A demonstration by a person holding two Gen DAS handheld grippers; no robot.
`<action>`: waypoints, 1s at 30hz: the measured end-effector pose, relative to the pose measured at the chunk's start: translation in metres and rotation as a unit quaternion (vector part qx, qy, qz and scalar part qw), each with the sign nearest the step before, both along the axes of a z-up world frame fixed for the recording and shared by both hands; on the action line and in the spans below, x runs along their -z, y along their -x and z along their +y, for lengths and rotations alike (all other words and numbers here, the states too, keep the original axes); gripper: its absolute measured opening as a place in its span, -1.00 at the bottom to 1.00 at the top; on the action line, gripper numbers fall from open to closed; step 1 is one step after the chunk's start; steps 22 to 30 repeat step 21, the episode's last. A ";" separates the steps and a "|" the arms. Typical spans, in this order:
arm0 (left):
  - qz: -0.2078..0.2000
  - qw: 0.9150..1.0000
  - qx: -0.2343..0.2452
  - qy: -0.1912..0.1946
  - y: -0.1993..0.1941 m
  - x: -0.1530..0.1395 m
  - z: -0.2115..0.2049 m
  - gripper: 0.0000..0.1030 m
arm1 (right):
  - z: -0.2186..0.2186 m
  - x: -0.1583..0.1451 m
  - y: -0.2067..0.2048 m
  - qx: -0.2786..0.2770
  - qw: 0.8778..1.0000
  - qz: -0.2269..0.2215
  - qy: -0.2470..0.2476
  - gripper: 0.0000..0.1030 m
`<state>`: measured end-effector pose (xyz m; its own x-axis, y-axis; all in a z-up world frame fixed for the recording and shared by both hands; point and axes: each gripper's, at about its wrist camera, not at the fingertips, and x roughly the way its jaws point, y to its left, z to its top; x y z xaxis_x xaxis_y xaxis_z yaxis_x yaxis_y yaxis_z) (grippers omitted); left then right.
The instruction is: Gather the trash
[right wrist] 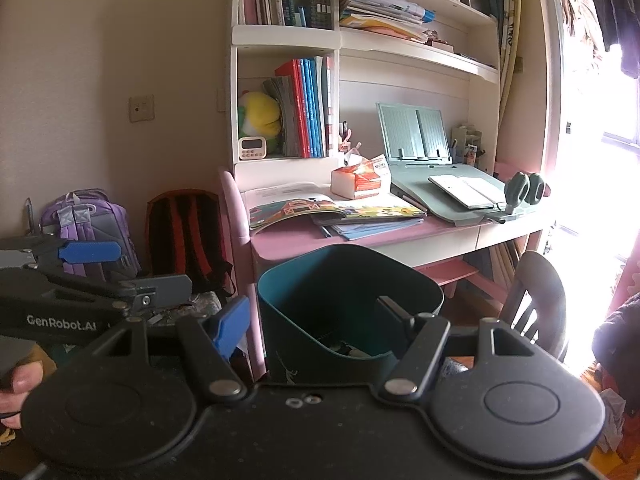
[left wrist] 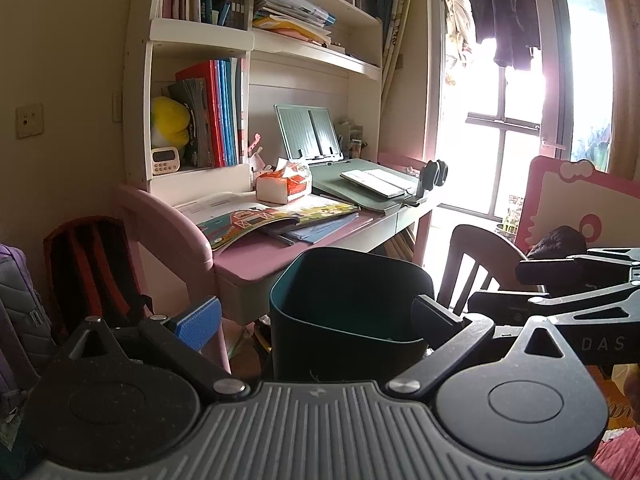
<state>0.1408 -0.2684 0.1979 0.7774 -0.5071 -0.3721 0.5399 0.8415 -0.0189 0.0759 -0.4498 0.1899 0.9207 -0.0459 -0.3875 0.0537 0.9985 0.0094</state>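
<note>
A dark teal trash bin (left wrist: 348,312) (right wrist: 340,300) stands on the floor in front of the pink desk (left wrist: 256,256) (right wrist: 288,244). A few small pale scraps (right wrist: 348,350) lie at its bottom. My left gripper (left wrist: 316,318) points at the bin with its jaws wide apart and nothing pressed between the pads; it also shows at the left of the right wrist view (right wrist: 132,268), held by a hand (right wrist: 20,384). My right gripper (right wrist: 312,316) is open too, its blue pad left of the bin wall. Its black body (left wrist: 560,280) shows at the right of the left wrist view.
The desk carries open picture books (right wrist: 332,208), an orange-and-white tissue pack (right wrist: 360,182) and a green reading stand (right wrist: 416,132). A red-black backpack (right wrist: 184,236) and a purple one (right wrist: 80,216) lean on the wall at left. A dark chair (right wrist: 536,292) stands right of the bin.
</note>
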 end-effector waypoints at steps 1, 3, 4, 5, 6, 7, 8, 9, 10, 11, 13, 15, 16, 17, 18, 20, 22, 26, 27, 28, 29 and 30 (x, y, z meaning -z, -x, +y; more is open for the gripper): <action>0.000 1.000 -0.001 -0.001 0.000 0.000 0.000 0.98 | 0.000 0.000 0.000 0.000 1.000 0.001 0.000 0.33; 0.000 1.000 0.000 -0.001 0.000 0.000 -0.001 0.98 | 0.000 0.001 0.000 0.001 1.000 0.001 -0.001 0.33; -0.001 1.000 0.000 -0.001 0.000 0.000 -0.001 0.98 | 0.001 0.001 0.000 0.001 1.000 0.002 -0.001 0.33; 0.000 1.000 0.000 -0.001 -0.001 0.000 -0.001 0.98 | 0.001 0.001 0.000 0.002 1.000 0.002 -0.001 0.33; 0.000 1.000 0.000 -0.001 -0.001 0.000 -0.001 0.98 | 0.000 0.001 0.000 0.002 1.000 0.002 -0.001 0.33; 0.000 1.000 -0.001 -0.001 -0.001 0.000 -0.001 0.98 | 0.001 0.001 0.000 0.002 1.000 0.002 -0.001 0.33; 0.000 1.000 -0.001 -0.001 -0.001 0.000 -0.001 0.98 | 0.001 0.001 0.000 0.002 1.000 0.002 -0.001 0.33; 0.000 1.000 -0.001 -0.001 0.000 0.000 -0.001 0.98 | 0.001 0.001 0.000 0.002 1.000 0.003 -0.002 0.33; 0.000 1.000 -0.001 -0.001 -0.001 0.001 -0.001 0.98 | 0.001 0.001 0.000 0.002 1.000 0.002 -0.001 0.33; 0.000 1.000 -0.001 -0.001 -0.001 0.000 -0.001 0.98 | 0.001 0.001 0.000 0.002 1.000 0.002 -0.001 0.33; -0.001 1.000 -0.001 -0.001 0.000 0.001 -0.001 0.98 | 0.001 0.001 0.000 0.003 1.000 0.003 0.000 0.33; -0.001 1.000 -0.002 -0.002 -0.001 0.001 -0.001 0.98 | 0.001 0.002 0.000 0.003 1.000 0.004 -0.002 0.33; 0.000 1.000 -0.002 -0.002 -0.001 0.001 -0.001 0.98 | 0.001 0.002 -0.001 0.003 1.000 0.005 -0.001 0.33; 0.002 1.000 -0.002 -0.002 -0.001 0.002 -0.001 0.98 | 0.001 0.003 -0.001 0.003 1.000 0.005 -0.001 0.33; 0.003 1.000 -0.003 -0.001 -0.002 0.003 0.000 0.98 | 0.001 0.003 -0.001 0.003 1.000 0.006 -0.001 0.33; 0.005 1.000 -0.004 0.000 -0.004 0.004 0.001 0.98 | 0.002 0.003 -0.003 0.003 1.000 0.008 -0.001 0.33; 0.008 1.000 -0.003 0.001 -0.005 0.005 0.002 0.98 | 0.003 0.004 -0.003 0.003 1.000 0.009 0.000 0.33; 0.008 1.000 -0.003 0.001 -0.005 0.005 0.002 0.98 | 0.003 0.004 -0.003 0.003 1.000 0.009 0.000 0.33; 0.008 1.000 -0.003 0.001 -0.005 0.005 0.002 0.98 | 0.003 0.004 -0.003 0.003 1.000 0.009 0.000 0.33; 0.008 1.000 -0.003 0.001 -0.005 0.005 0.002 0.98 | 0.003 0.004 -0.003 0.003 1.000 0.009 0.000 0.33; 0.008 1.000 -0.003 0.001 -0.005 0.005 0.002 0.98 | 0.003 0.004 -0.003 0.003 1.000 0.009 0.000 0.33; 0.008 1.000 -0.003 0.001 -0.005 0.005 0.002 0.98 | 0.003 0.004 -0.003 0.003 1.000 0.009 0.000 0.33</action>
